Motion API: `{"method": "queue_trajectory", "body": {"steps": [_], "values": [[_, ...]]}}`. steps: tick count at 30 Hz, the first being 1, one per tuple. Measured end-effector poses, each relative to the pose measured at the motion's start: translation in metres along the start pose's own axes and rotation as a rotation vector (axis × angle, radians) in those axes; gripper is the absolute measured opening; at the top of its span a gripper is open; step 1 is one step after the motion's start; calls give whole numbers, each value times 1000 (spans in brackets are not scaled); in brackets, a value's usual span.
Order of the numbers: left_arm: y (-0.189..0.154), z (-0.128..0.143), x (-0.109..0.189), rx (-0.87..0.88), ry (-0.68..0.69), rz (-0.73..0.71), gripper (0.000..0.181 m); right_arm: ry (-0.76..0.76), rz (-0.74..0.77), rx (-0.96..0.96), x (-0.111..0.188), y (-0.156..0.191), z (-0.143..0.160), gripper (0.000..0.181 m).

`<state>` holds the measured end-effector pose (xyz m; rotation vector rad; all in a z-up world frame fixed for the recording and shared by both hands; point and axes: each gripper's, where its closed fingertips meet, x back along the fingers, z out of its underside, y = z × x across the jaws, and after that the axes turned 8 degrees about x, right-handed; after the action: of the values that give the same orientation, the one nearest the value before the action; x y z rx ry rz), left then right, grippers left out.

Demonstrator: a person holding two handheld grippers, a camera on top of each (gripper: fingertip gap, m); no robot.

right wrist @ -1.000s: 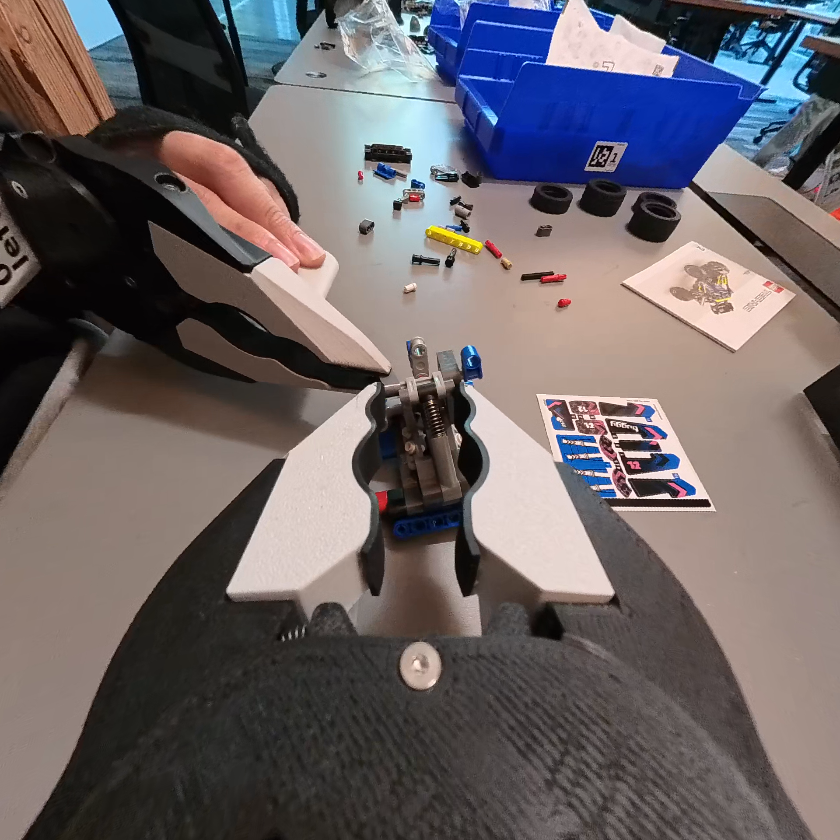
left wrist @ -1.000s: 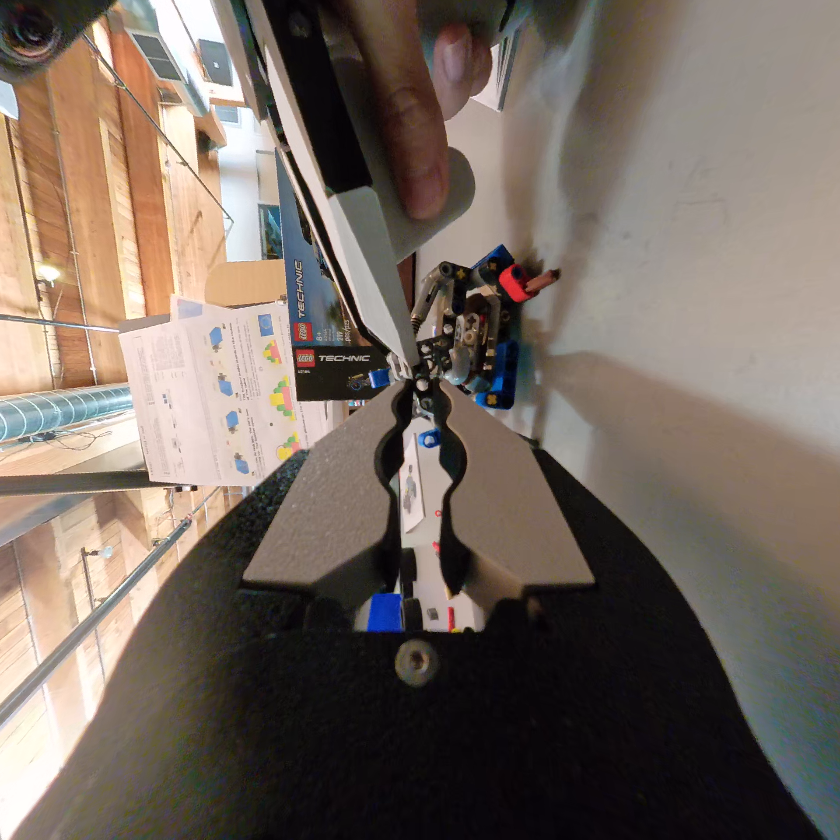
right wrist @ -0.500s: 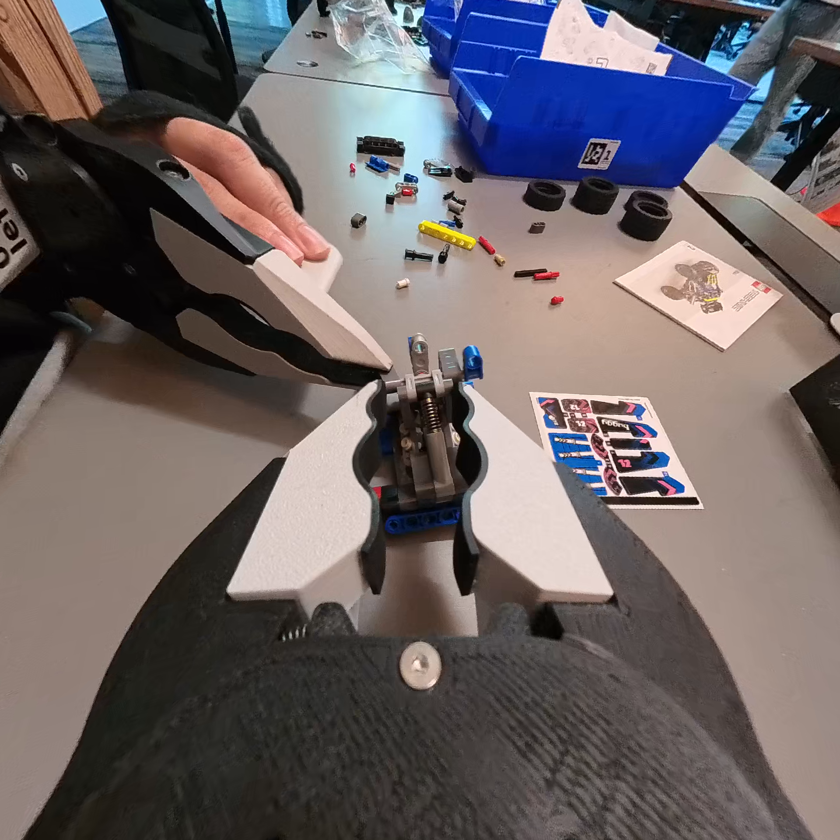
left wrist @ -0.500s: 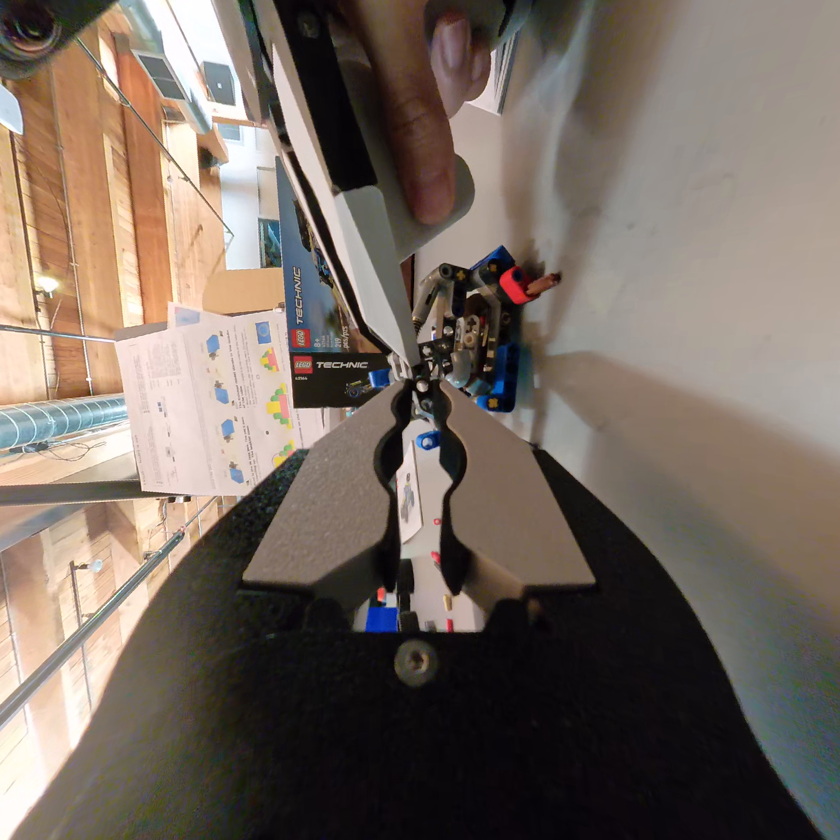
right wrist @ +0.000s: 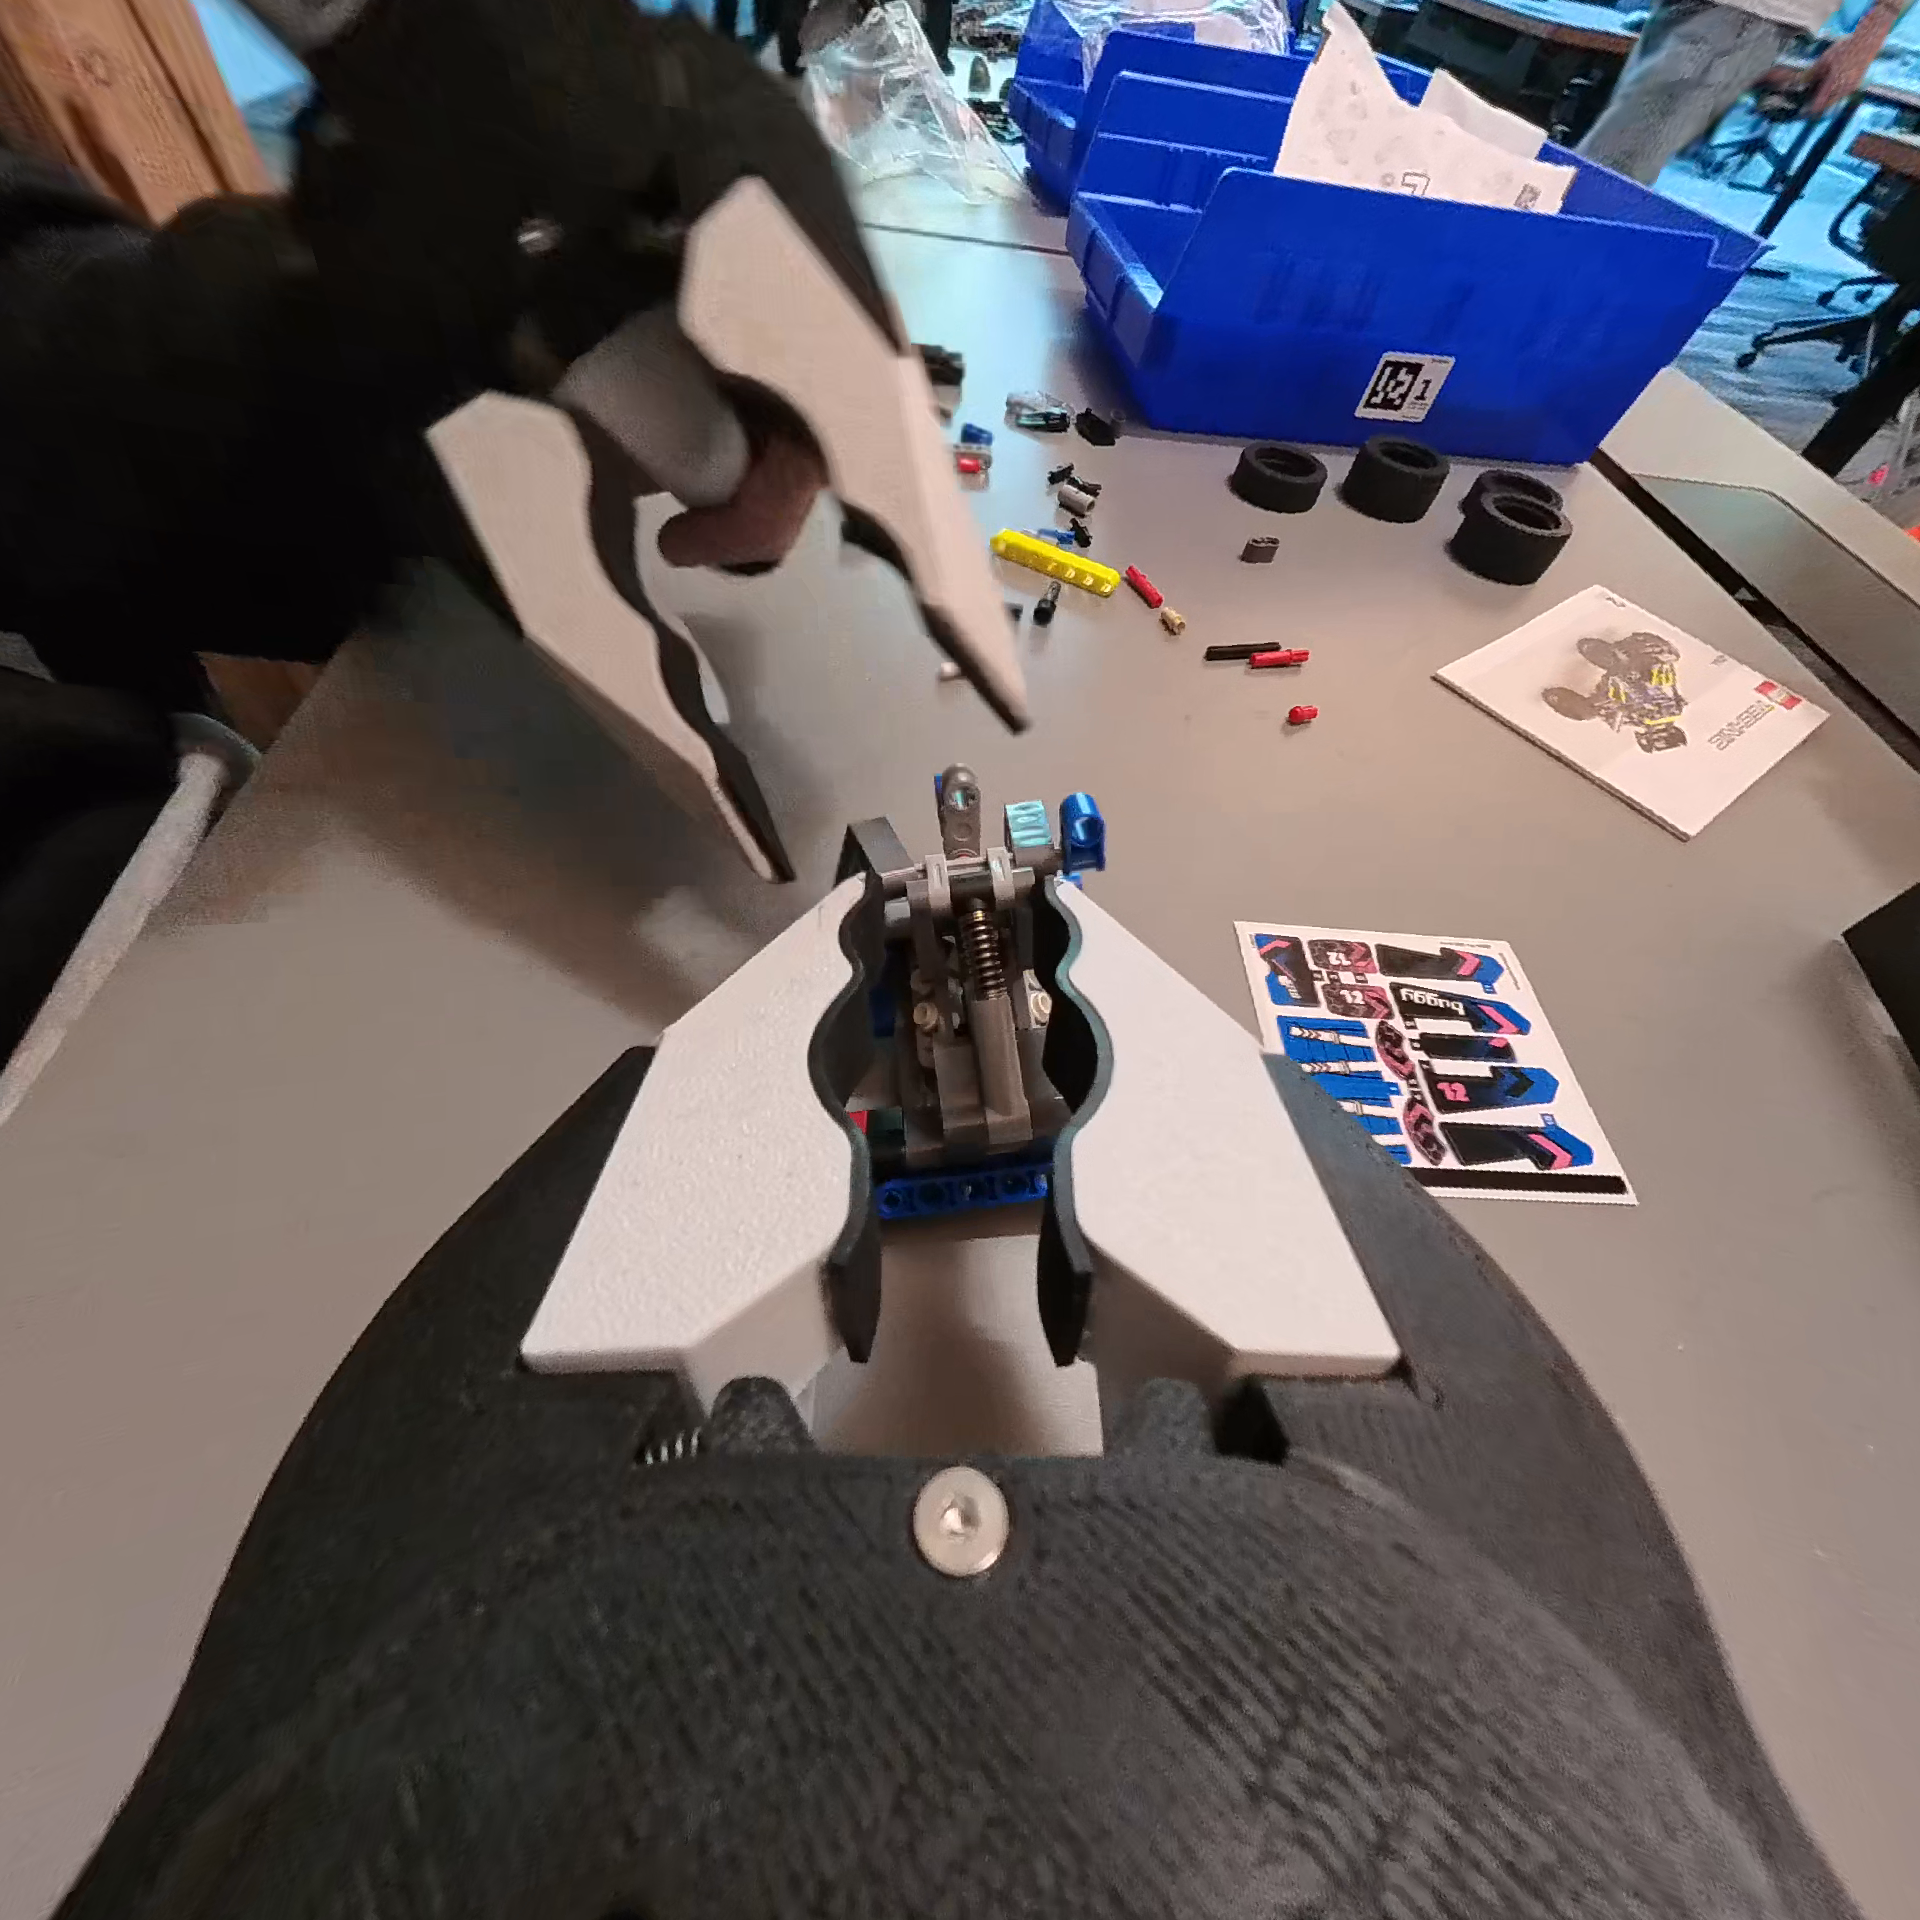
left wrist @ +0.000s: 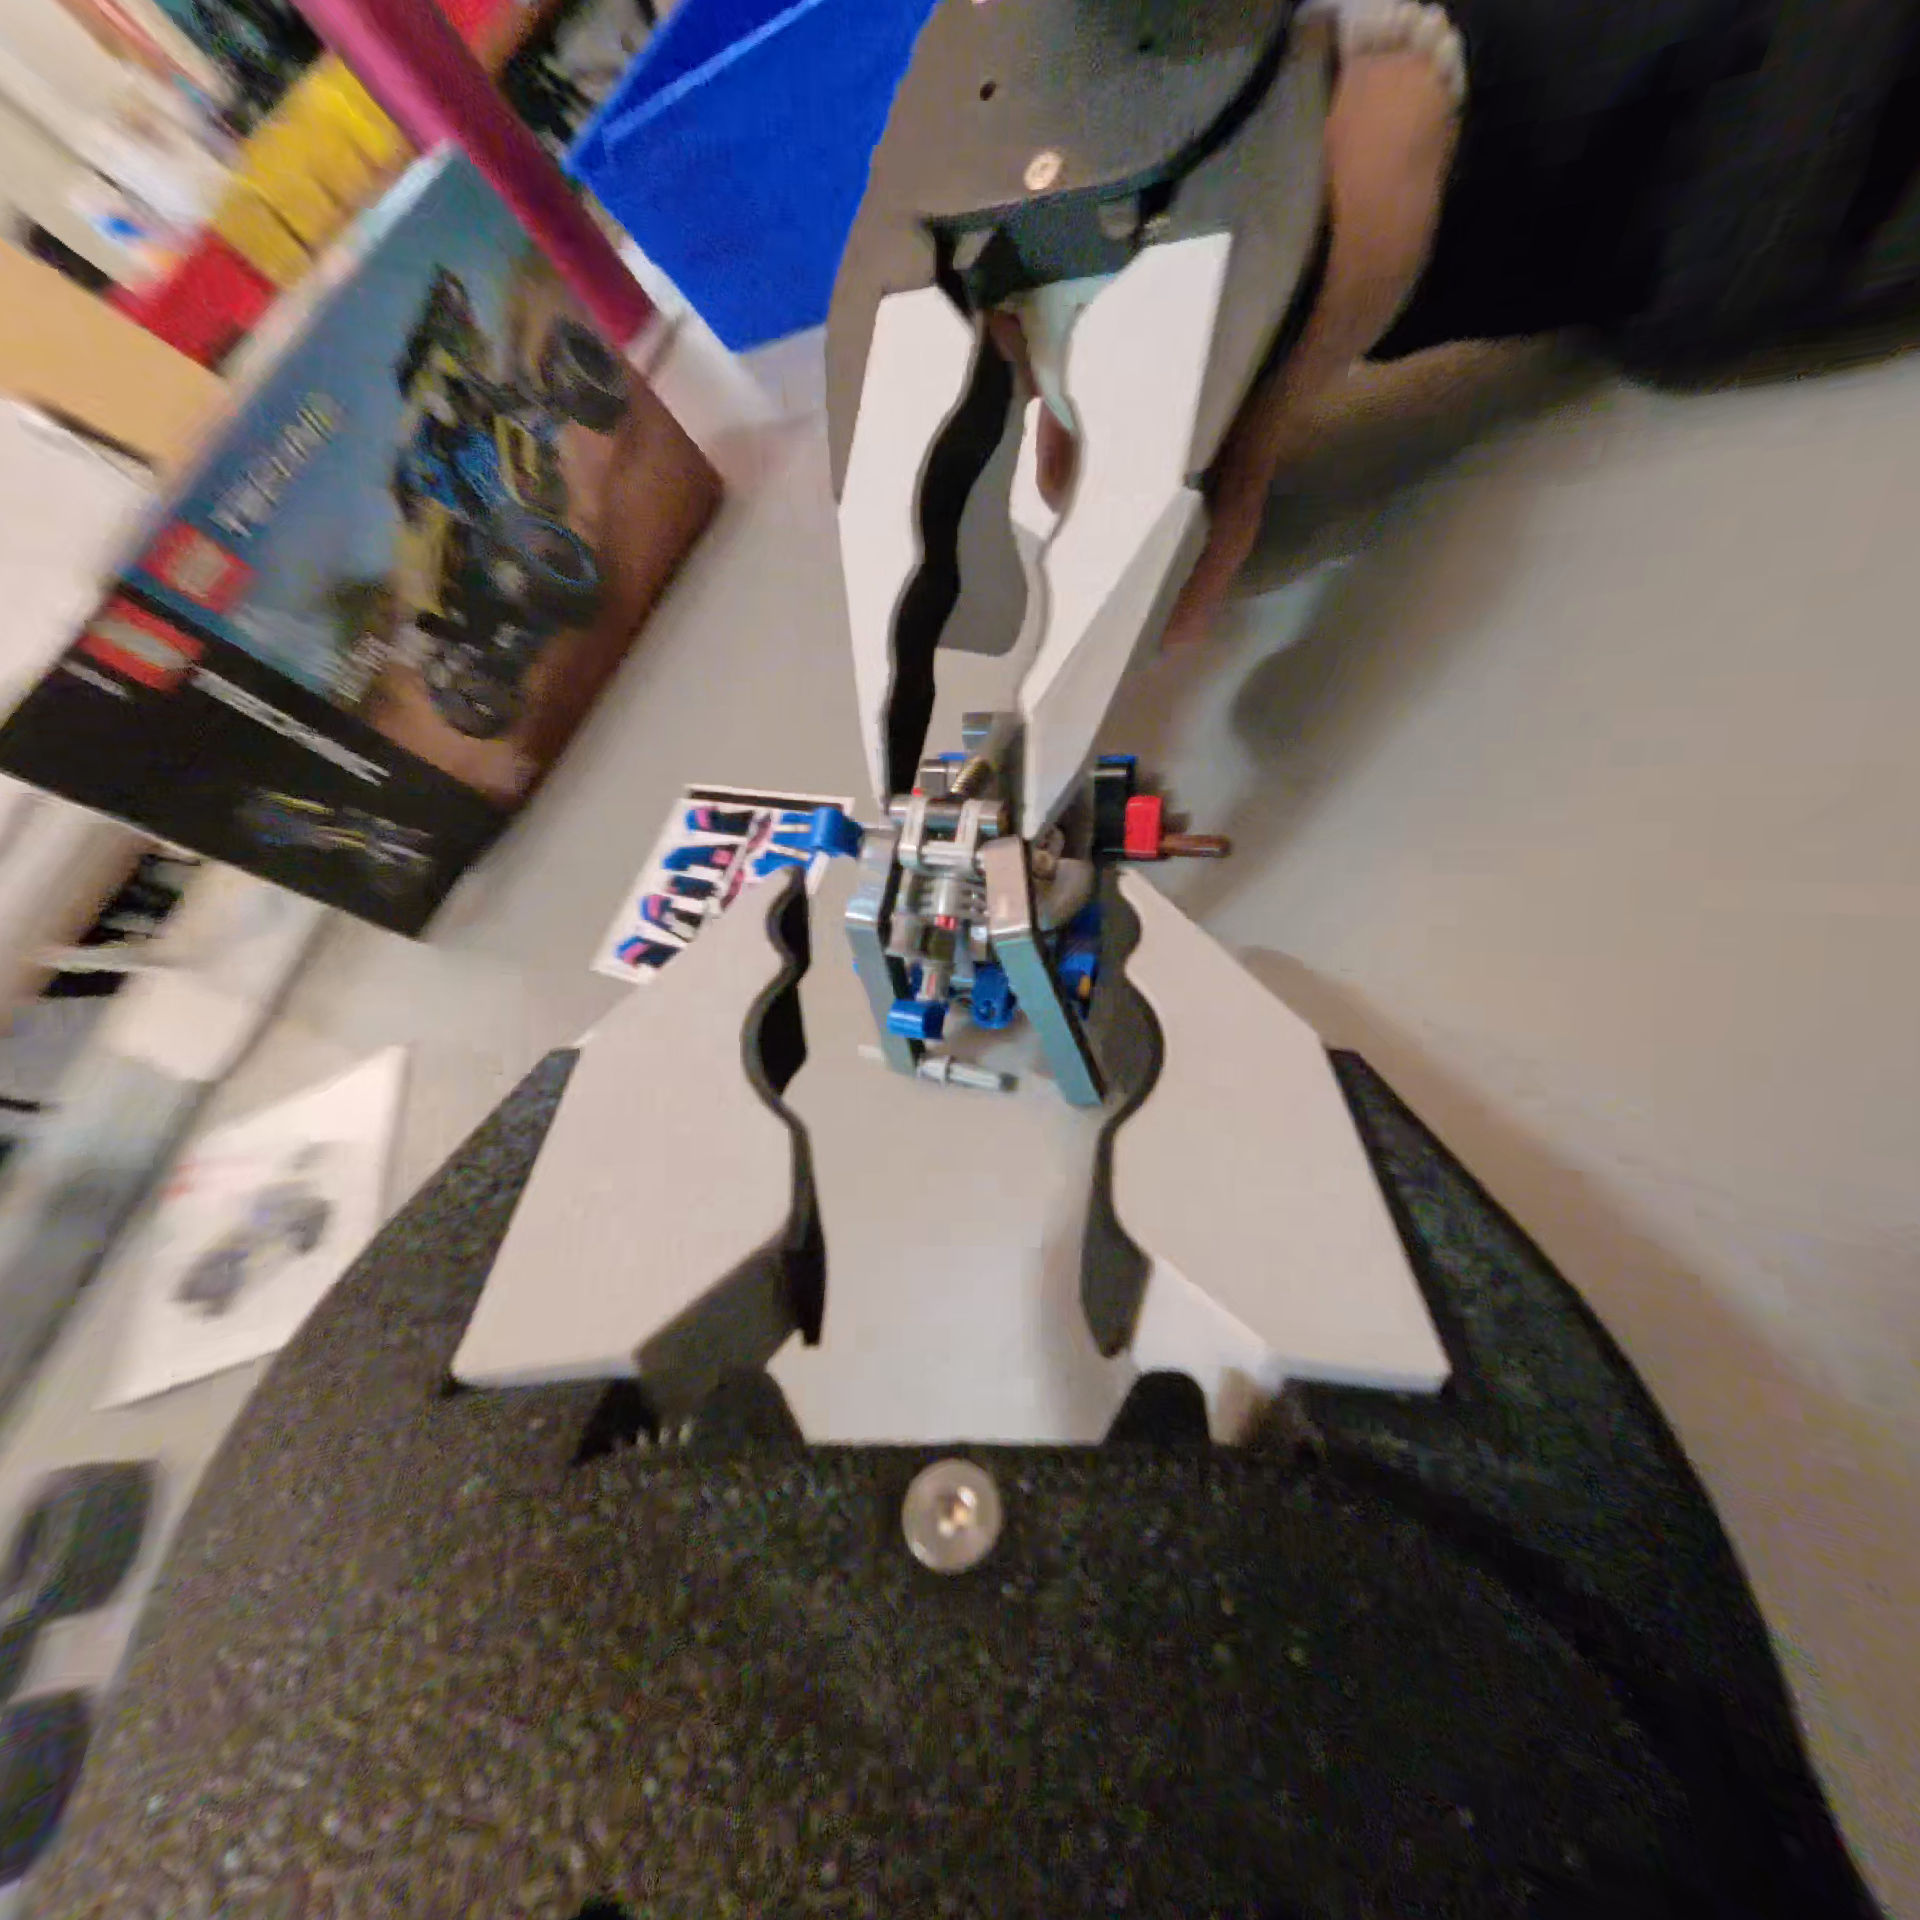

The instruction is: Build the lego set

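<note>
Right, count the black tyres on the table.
4, grouped in front of the blue bin: left, middle, and two at right, rear partly behind front. More may be hidden.

Left wrist view smeared by motion blur: set box (left wrist: 343,540) art unreadable, booklet (left wrist: 260,1236) and tyres (left wrist: 62,1538) cut by left edge. Lower lego build (right wrist: 961,1029) hidden between right gripper (right wrist: 961,904) fingers. Small loose parts (right wrist: 1070,520) too tiny to identify.
</note>
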<state>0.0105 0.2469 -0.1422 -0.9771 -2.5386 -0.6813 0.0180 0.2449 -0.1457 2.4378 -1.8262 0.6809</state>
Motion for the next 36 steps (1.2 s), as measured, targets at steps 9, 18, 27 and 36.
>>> {"method": "queue_trajectory", "body": {"steps": [9, 18, 27, 36], "values": [[-9, 14, -26, 90, 139, 359, 60, -16, -39, 36, 1, 8, -2, 28], [-12, -1, -17, 158, 57, 431, 49, -23, -60, 41, 2, 11, -3, 28], [-12, 9, -14, 55, 166, 398, 54, -19, -60, 45, 1, 13, -3, 28], [-9, 10, -13, 47, 187, 362, 46, -19, -55, 56, 0, 13, -4, 30]]}}
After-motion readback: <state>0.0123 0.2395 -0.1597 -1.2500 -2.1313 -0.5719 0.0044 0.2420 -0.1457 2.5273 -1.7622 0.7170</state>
